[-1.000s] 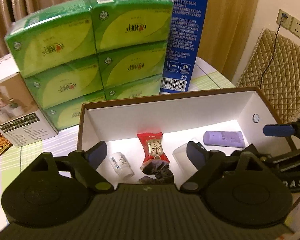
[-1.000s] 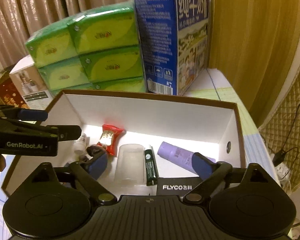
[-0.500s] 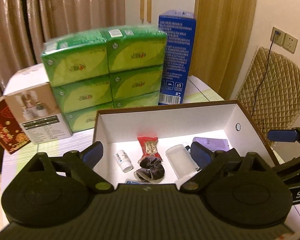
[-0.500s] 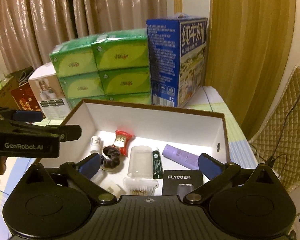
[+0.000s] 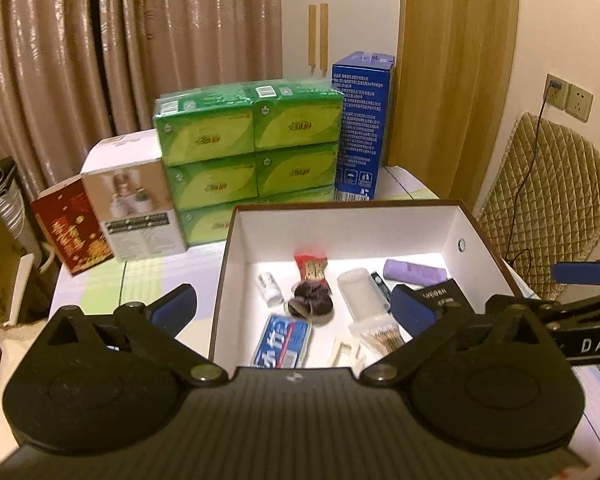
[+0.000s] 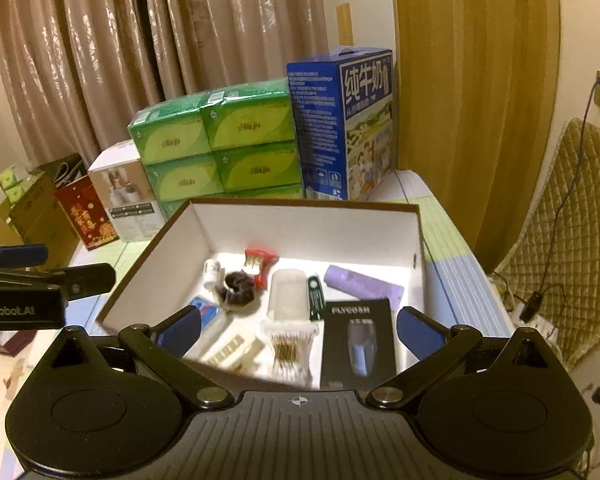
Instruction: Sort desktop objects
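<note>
An open brown box with a white inside (image 5: 340, 224) (image 6: 300, 220) holds several small items: a red snack packet (image 5: 311, 267), a white bottle (image 5: 269, 287), a dark hair scrunchie (image 5: 312, 298), a blue toothpaste box (image 5: 282, 340), a clear case (image 6: 289, 291), a purple tube (image 6: 362, 285), cotton swabs (image 6: 289, 346) and a black FLYCO box (image 6: 358, 342). My left gripper (image 5: 294, 312) is open and empty above the box's near left side. My right gripper (image 6: 298, 328) is open and empty above the box's near edge.
Stacked green tissue packs (image 5: 250, 152) and a blue milk carton (image 6: 342, 124) stand behind the box. A white product box (image 5: 134, 208) and a red box (image 5: 70, 226) stand at the left. A quilted chair (image 5: 548, 204) is at the right.
Both grippers have pulled back and risen from the box, so more of the room and the box's near contents show. Both stay open and empty.
</note>
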Motion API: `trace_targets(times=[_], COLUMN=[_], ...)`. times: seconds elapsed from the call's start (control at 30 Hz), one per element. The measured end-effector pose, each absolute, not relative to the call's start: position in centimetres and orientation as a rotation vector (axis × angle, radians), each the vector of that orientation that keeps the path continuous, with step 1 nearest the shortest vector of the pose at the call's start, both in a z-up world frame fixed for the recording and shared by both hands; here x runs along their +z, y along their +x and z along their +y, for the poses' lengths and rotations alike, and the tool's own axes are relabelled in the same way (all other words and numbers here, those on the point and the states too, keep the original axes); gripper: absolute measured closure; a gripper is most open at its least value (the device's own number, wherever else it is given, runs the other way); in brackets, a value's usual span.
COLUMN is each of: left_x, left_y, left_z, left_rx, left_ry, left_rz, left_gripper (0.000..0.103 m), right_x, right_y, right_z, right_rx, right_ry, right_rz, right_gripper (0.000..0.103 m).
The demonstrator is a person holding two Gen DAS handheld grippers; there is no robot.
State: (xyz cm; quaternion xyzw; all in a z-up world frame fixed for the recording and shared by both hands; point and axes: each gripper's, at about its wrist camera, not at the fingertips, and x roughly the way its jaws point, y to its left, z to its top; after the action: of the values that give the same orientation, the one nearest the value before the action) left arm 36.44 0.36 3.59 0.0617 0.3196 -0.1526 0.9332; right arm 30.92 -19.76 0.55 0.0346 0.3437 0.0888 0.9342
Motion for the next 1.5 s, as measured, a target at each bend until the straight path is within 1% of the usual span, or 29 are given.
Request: trace_targets(times=[0.23,0.77,1.5], left_x=[3.9,4.4,4.0], left_y=[32.0,23.6,15.3], left_z=[0.7,0.1,-1.5], left_rx=[-0.274,-0.181,-0.156], left_ry=[0.097,0.139,0.166], left_rz=[0.678,0.685,0.701], left_gripper=[0.001,0.001,0.001], right_x=[0.8,1.7,1.3], right_y=[26.7,20.1,13.3], right_z=[-20.4,-21.8,-23.6], right_rx=[0.21,0.284,0.311], right_ry=[0.039,0.028,0.004], right_rz=[0.71,0.704,0.705], right_gripper=[0.002,0.002,0.002])
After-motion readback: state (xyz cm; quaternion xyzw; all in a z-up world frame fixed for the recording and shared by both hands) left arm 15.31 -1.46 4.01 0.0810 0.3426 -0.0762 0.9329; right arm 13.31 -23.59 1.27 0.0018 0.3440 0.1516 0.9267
